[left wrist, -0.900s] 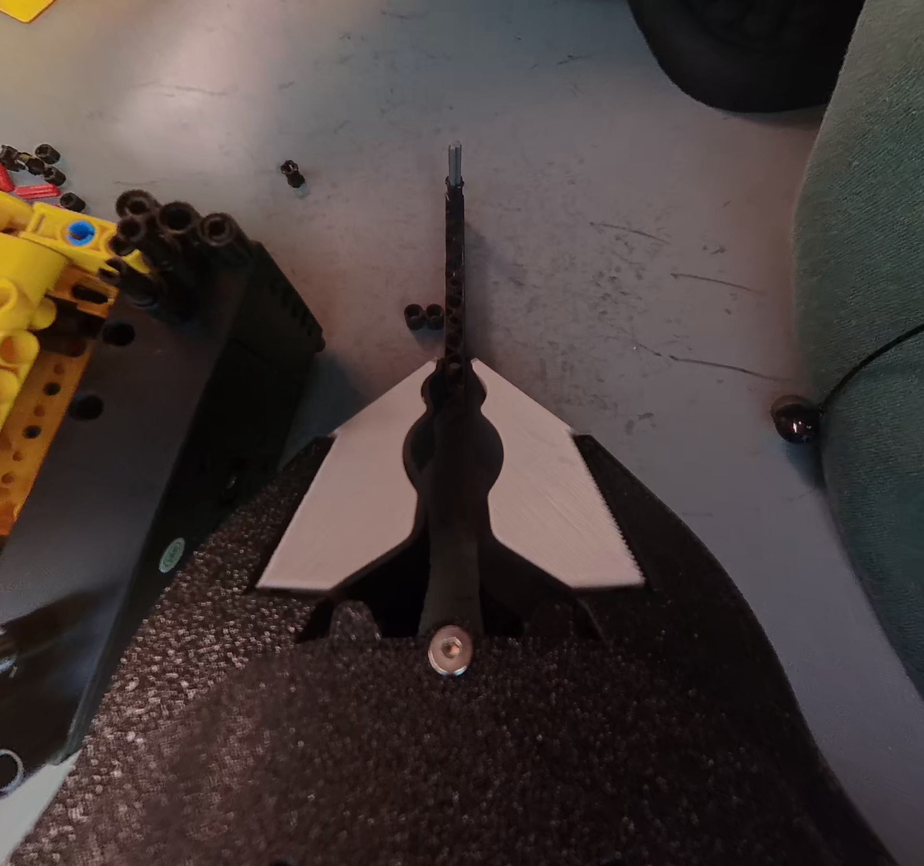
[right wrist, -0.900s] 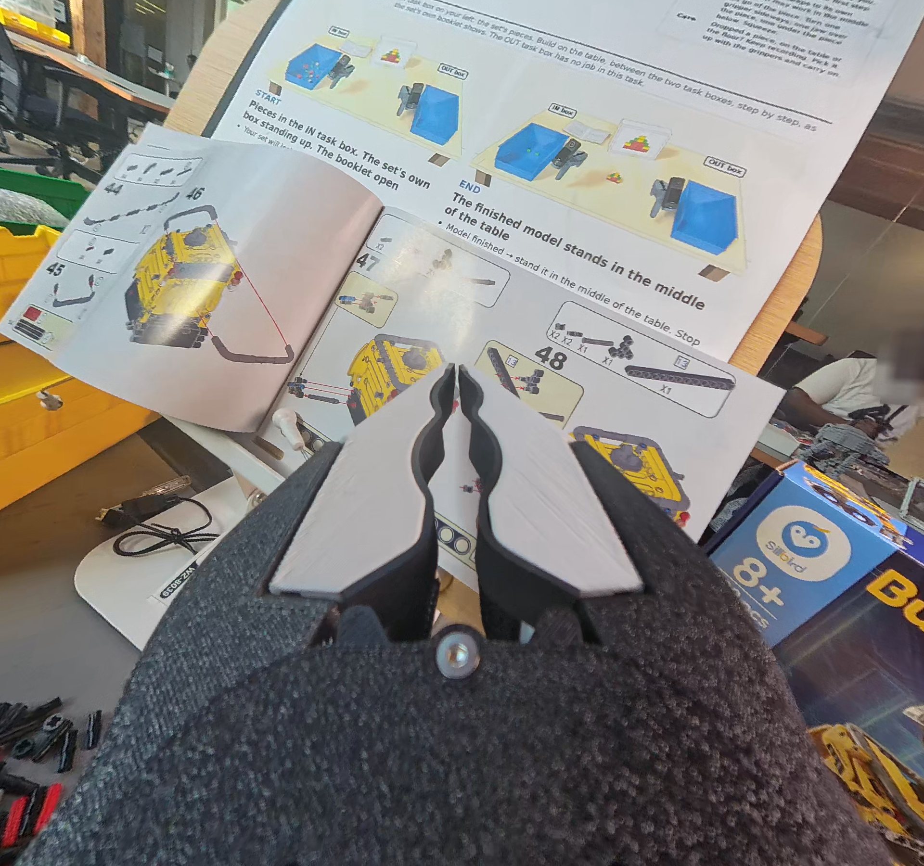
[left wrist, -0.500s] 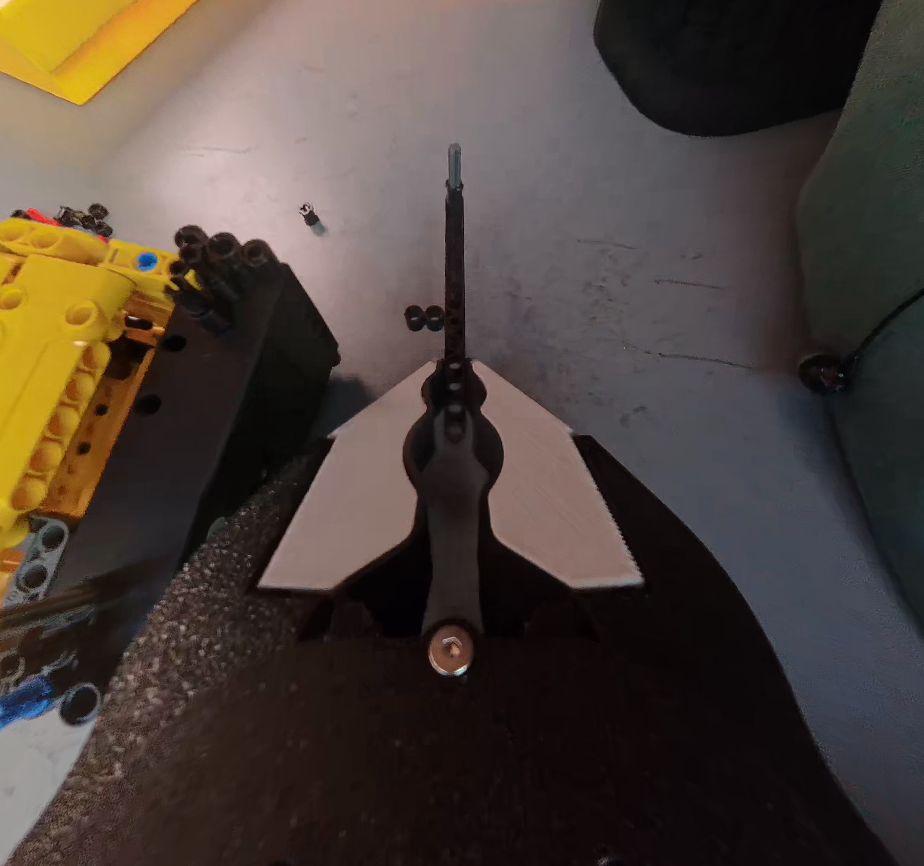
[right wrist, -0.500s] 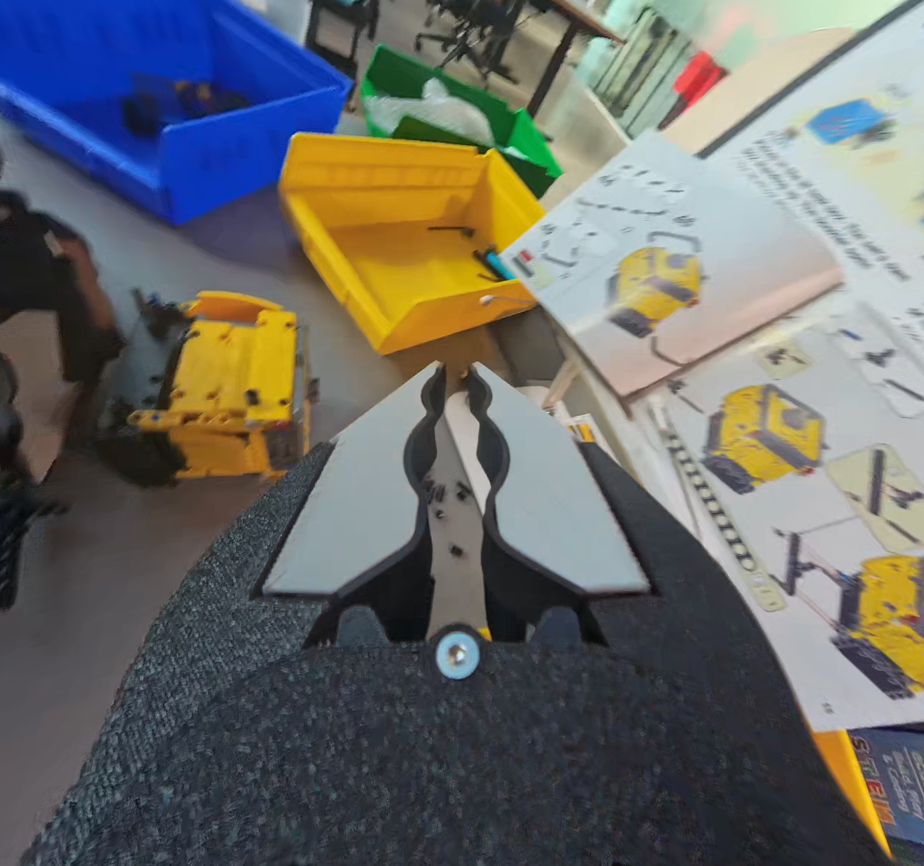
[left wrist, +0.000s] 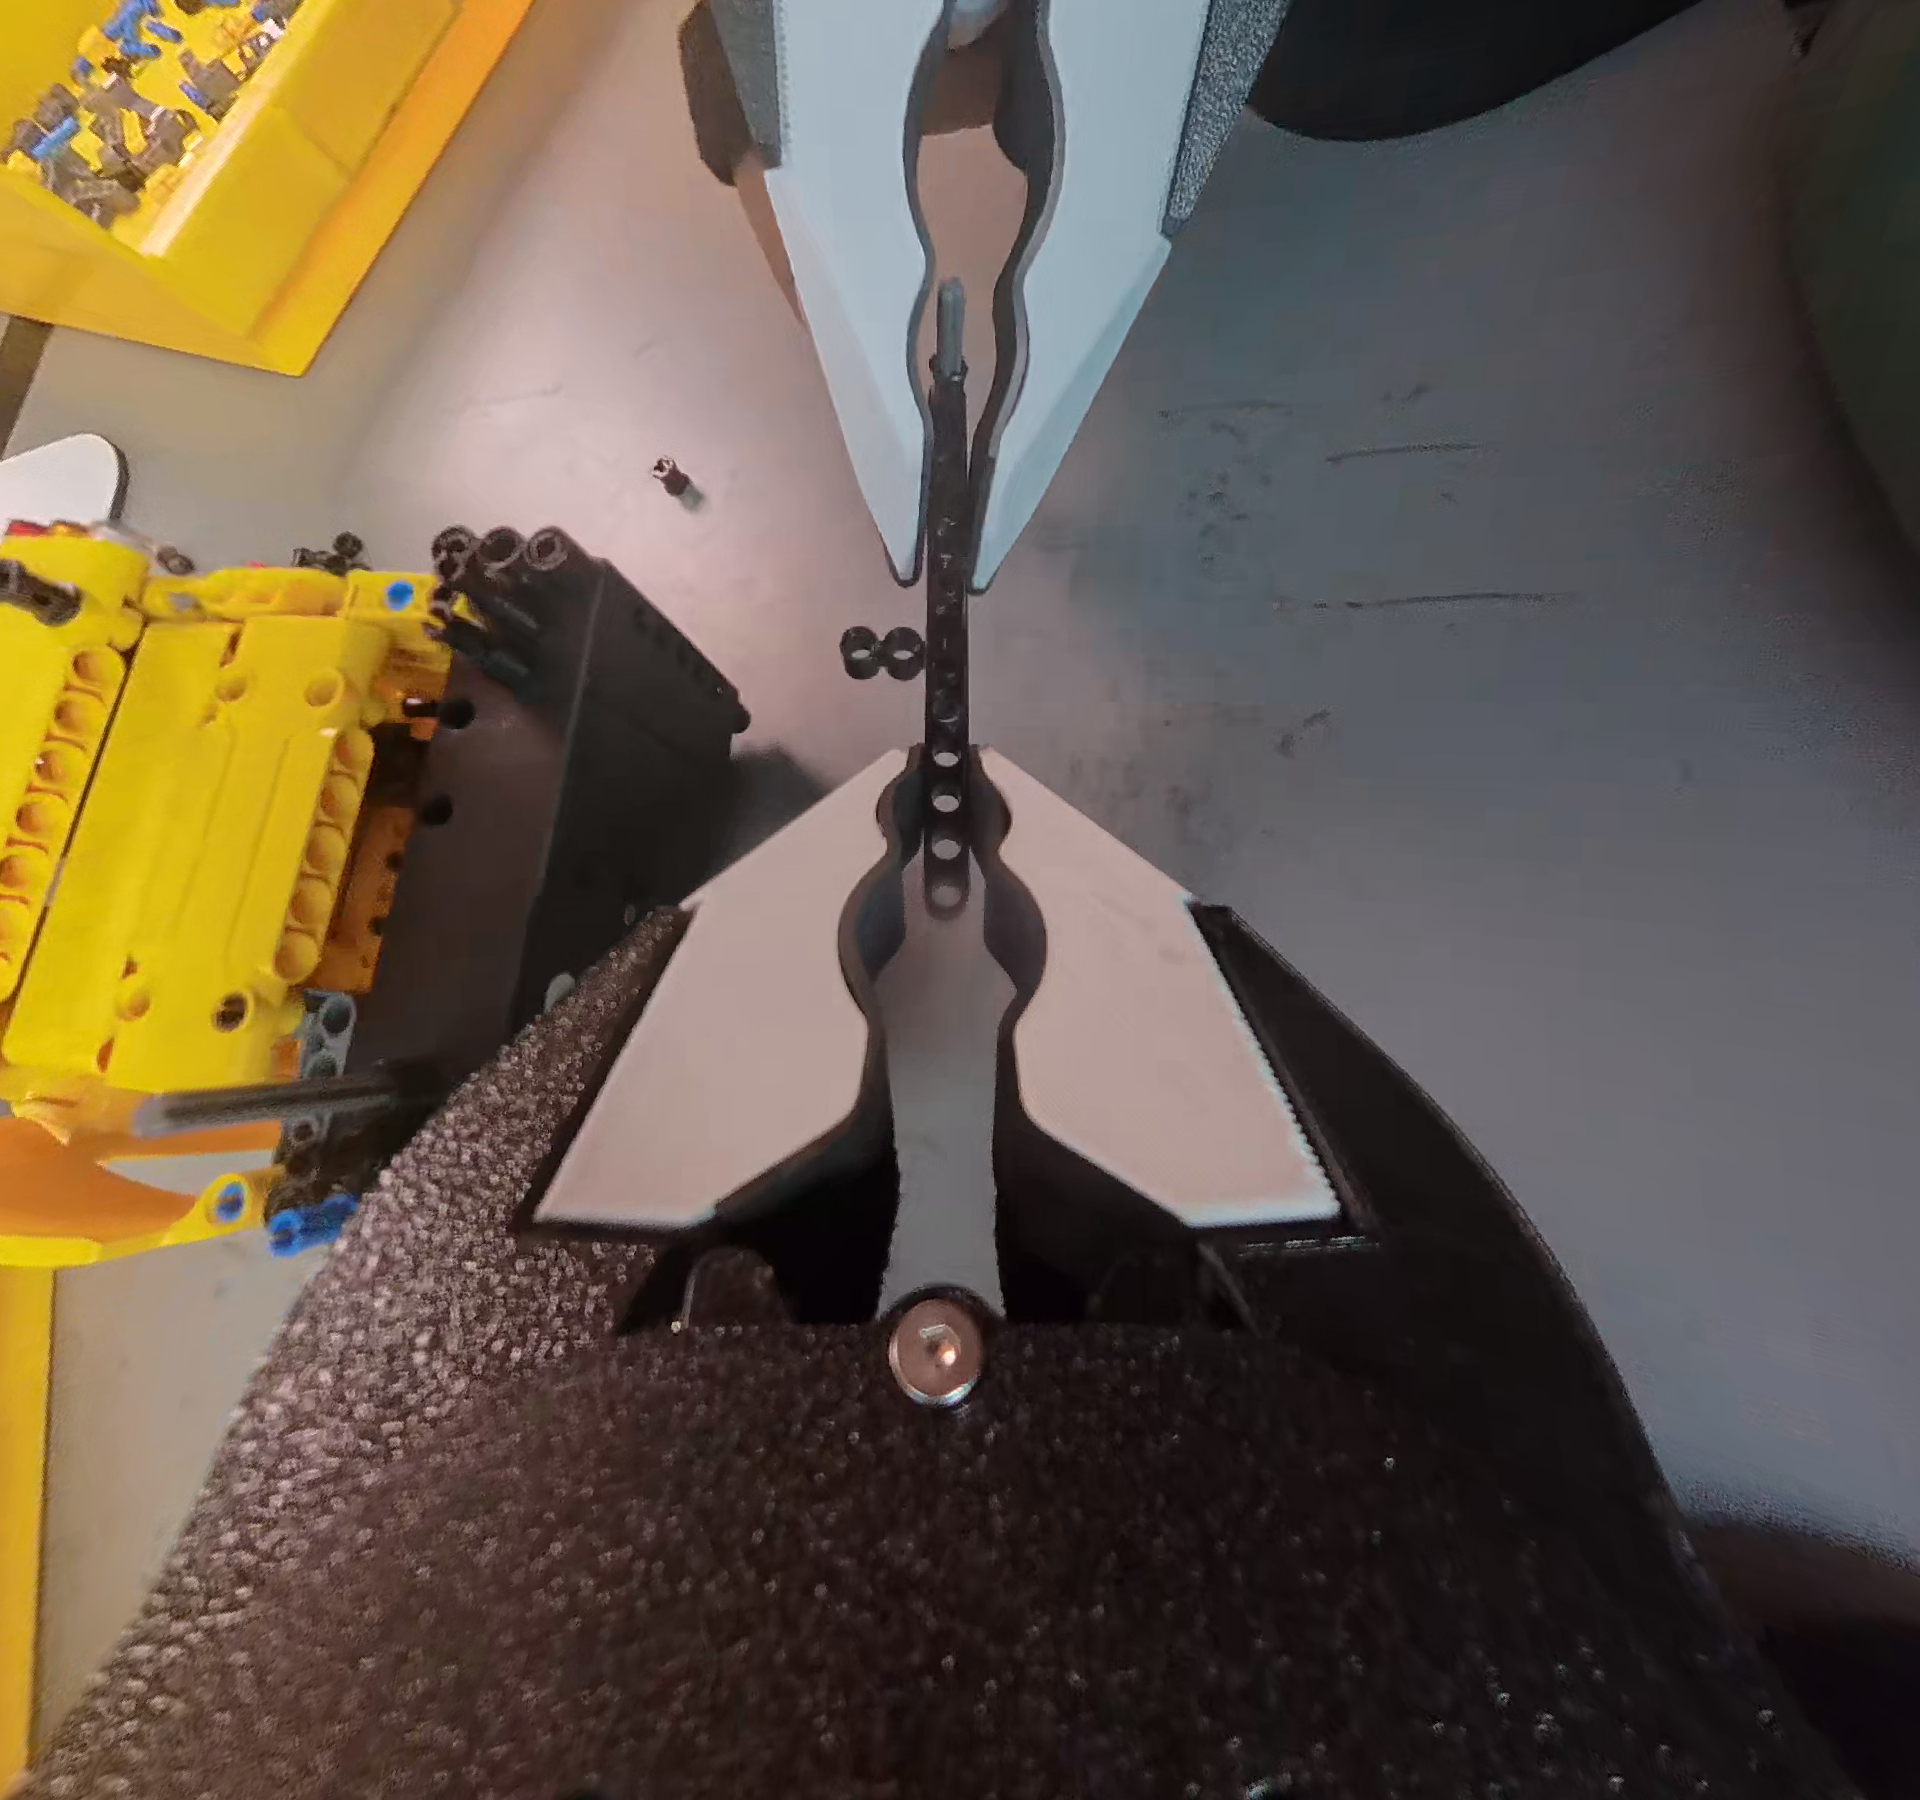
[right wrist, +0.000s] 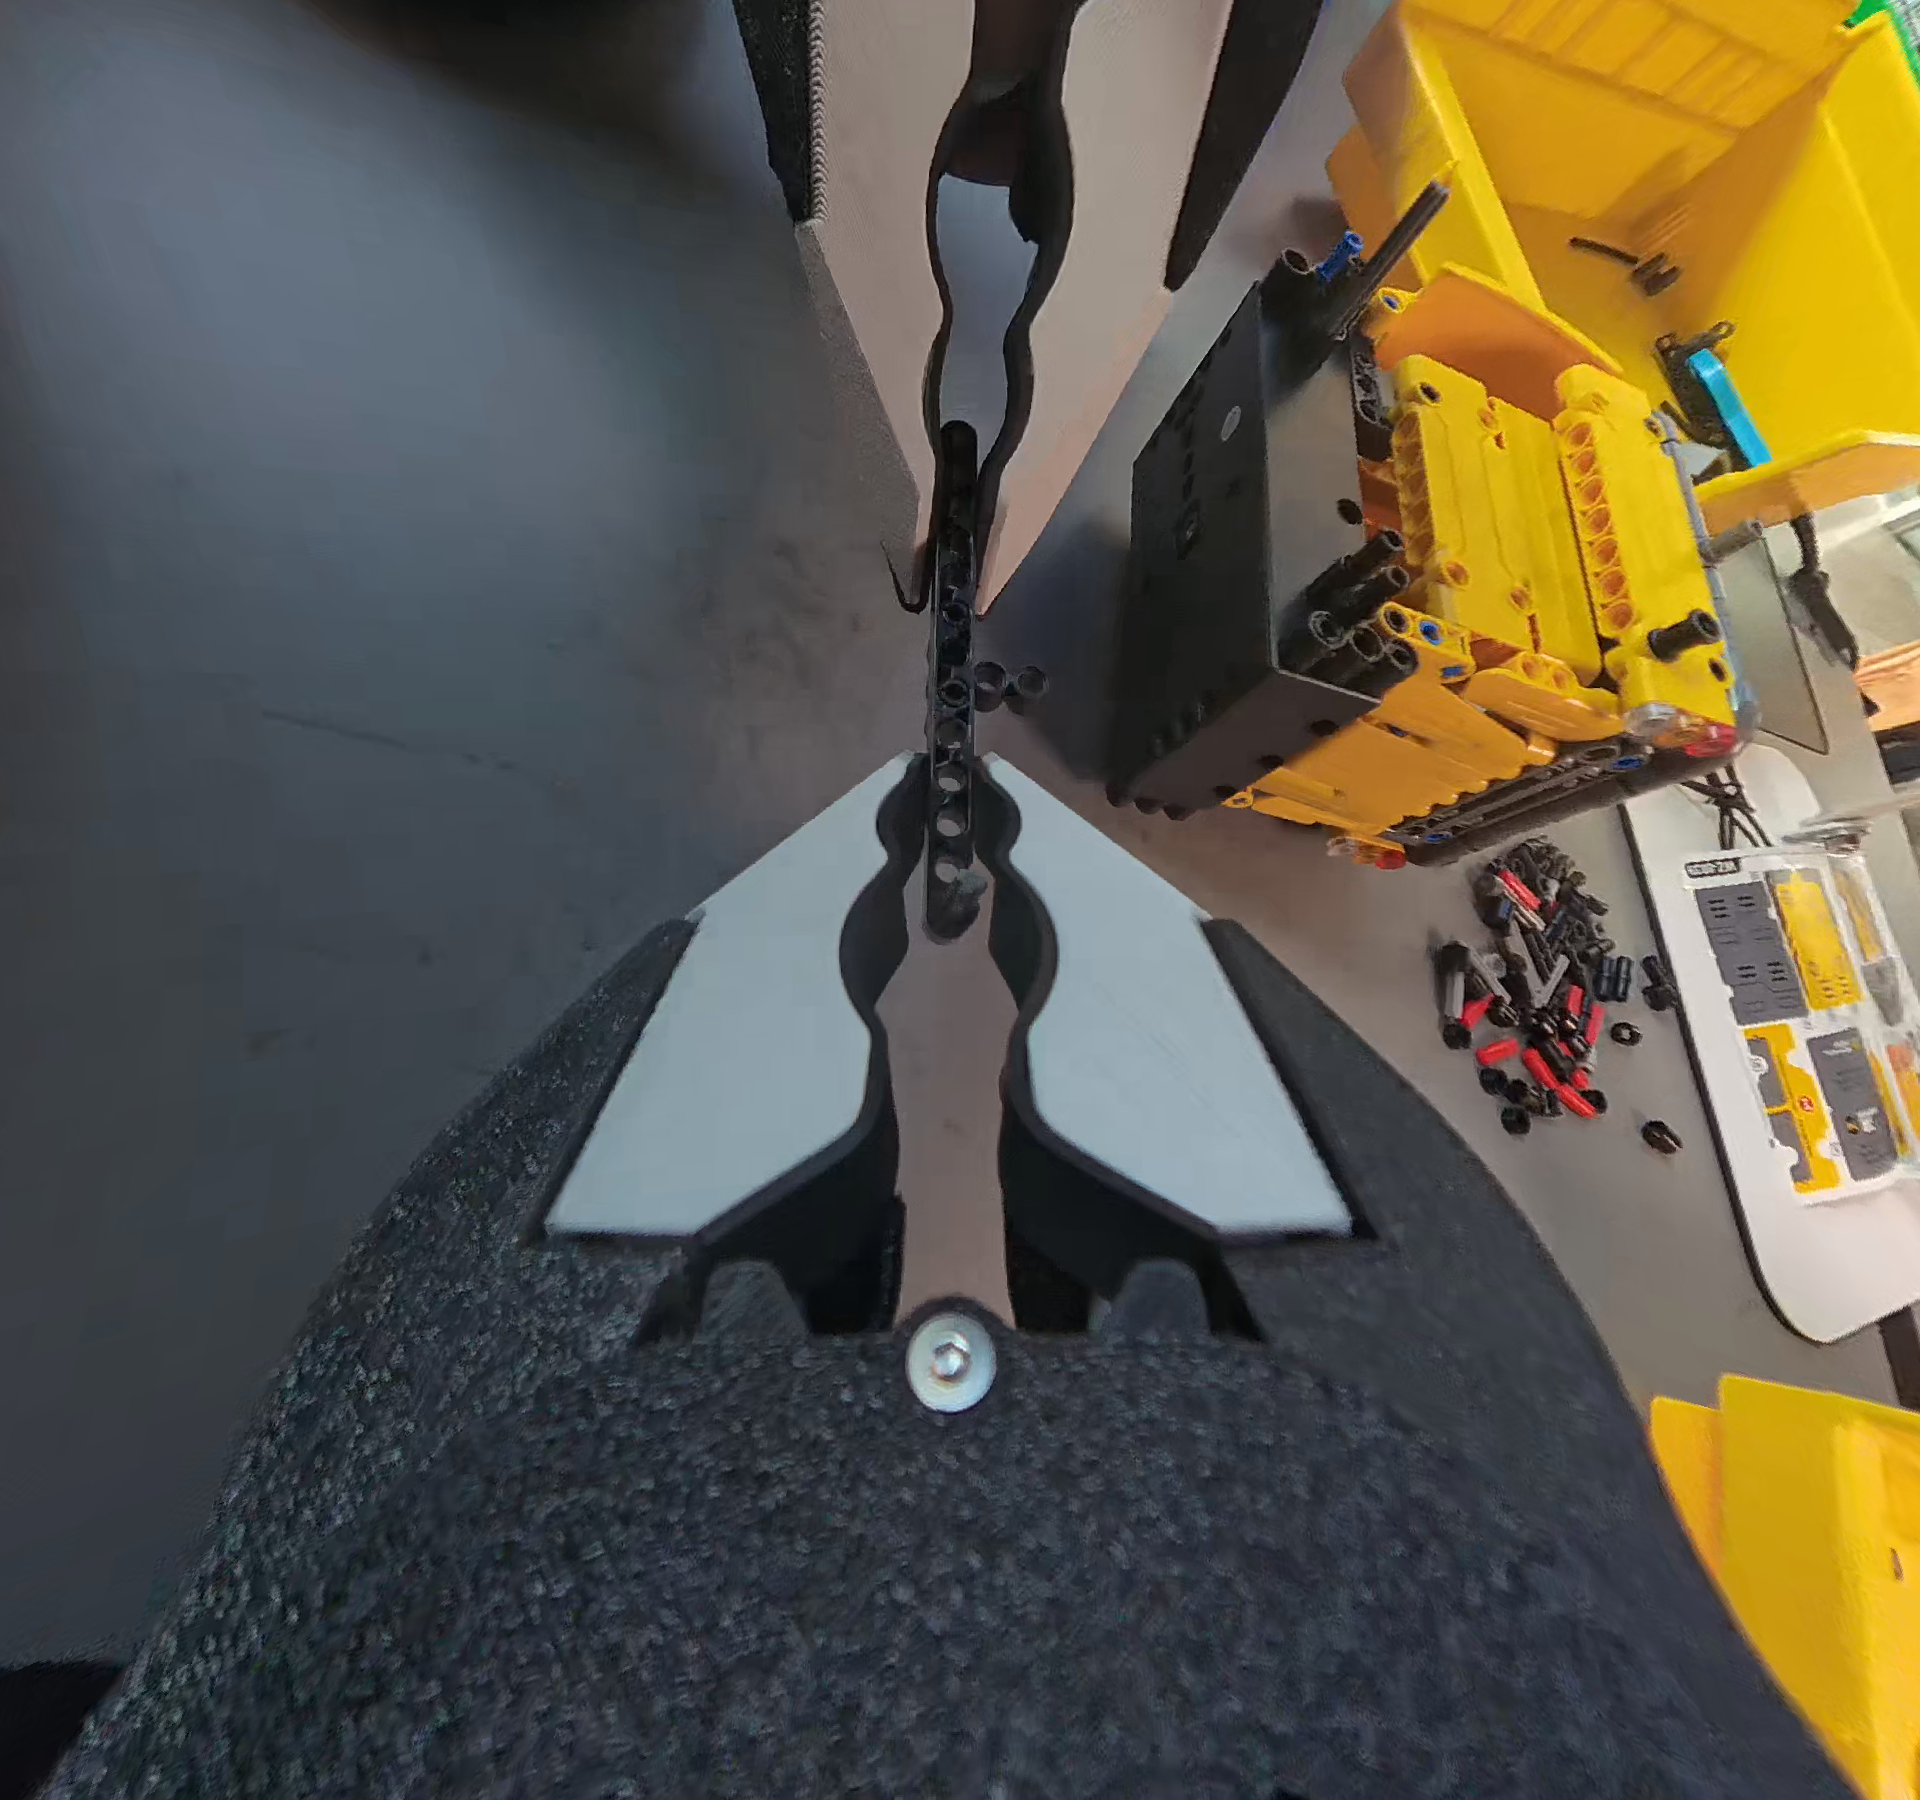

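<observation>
- My left gripper has its jaws pinching one end of a long black strip with holes, at the centre of the frame.
- My right gripper meets it head-on, jaws around the strip's other end; they look pressed onto it, though motion blur leaves me unsure.
- A small black double ring sits on the strip's side, above the grey surface.
- A yellow and black toy vehicle lies on the right, with loose pins below it and a yellow bin at upper left.
</observation>
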{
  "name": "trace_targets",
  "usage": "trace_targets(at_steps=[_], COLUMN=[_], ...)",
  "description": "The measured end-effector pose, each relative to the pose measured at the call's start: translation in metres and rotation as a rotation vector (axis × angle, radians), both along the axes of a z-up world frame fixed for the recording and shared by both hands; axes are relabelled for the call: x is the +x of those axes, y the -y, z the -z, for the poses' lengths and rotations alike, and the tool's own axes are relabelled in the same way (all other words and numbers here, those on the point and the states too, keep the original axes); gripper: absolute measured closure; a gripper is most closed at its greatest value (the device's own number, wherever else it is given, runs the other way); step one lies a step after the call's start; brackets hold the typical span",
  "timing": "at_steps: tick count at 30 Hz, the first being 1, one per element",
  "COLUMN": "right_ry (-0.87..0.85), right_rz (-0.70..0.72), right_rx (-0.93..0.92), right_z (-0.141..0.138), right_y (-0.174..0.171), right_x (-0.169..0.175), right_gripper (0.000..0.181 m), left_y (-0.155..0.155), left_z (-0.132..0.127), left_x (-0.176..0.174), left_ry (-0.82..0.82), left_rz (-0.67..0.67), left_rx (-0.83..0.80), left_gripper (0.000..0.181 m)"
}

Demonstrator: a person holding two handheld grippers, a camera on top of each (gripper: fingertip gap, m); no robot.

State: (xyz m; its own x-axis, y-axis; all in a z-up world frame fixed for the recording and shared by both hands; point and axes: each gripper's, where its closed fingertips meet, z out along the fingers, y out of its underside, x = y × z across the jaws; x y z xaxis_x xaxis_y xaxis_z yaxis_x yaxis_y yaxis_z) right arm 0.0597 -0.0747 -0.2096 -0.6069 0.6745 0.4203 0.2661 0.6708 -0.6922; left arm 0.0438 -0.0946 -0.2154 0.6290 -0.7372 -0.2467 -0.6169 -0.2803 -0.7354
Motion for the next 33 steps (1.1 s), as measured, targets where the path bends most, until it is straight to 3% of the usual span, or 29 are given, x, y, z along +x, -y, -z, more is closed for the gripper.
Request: trace_targets(at_steps=[4, 9, 12, 16, 17, 25, 30, 33], right_ry=[0.079, -0.005, -0.005, -0.07, -0.077, -0.041, 0.021, 0.071], right_rz=[0.013, 0.162, 0.272, 0.281, 0.262, 0.152, 0.101, 0.184], right_rx=[-0.065, -0.27, -0.291, -0.182, -0.162, -0.198, -0.24, -0.285], right_z=[0.009, -0.042, -0.045, -0.028, -0.027, -0.028, -0.035, -0.034], right_y=[0.005, -0.024, -0.039, -0.035, -0.033, -0.026, -0.03, -0.066], right_x=[-0.006, -0.027, -0.044, -0.061, -0.06, -0.005, 0.025, 0.026], right_gripper=[0.165, 0.146, 0.128, 0.146, 0.153, 0.153, 0.14, 0.143], left_y=[0.009, 0.022, 0.027, 0.033, 0.035, 0.028, 0.018, 0.012], left_z=[0.003, 0.006, -0.007, -0.038, -0.045, -0.108, -0.109, -0.102], left_x=[-0.012, -0.038, -0.043, -0.047, -0.049, -0.08, -0.081, -0.079], left_ry=[-0.002, -0.023, 0.023, 0.131, 0.162, 0.408, 0.454, 0.461], left_rz=[-0.007, -0.069, -0.075, -0.082, -0.086, -0.225, -0.258, -0.271], left_rx=[-0.033, -0.065, -0.042, 0.039, 0.063, 0.334, 0.346, 0.32], left_gripper=[0.175, 0.175, 0.175, 0.175, 0.175, 0.175, 0.175, 0.175])
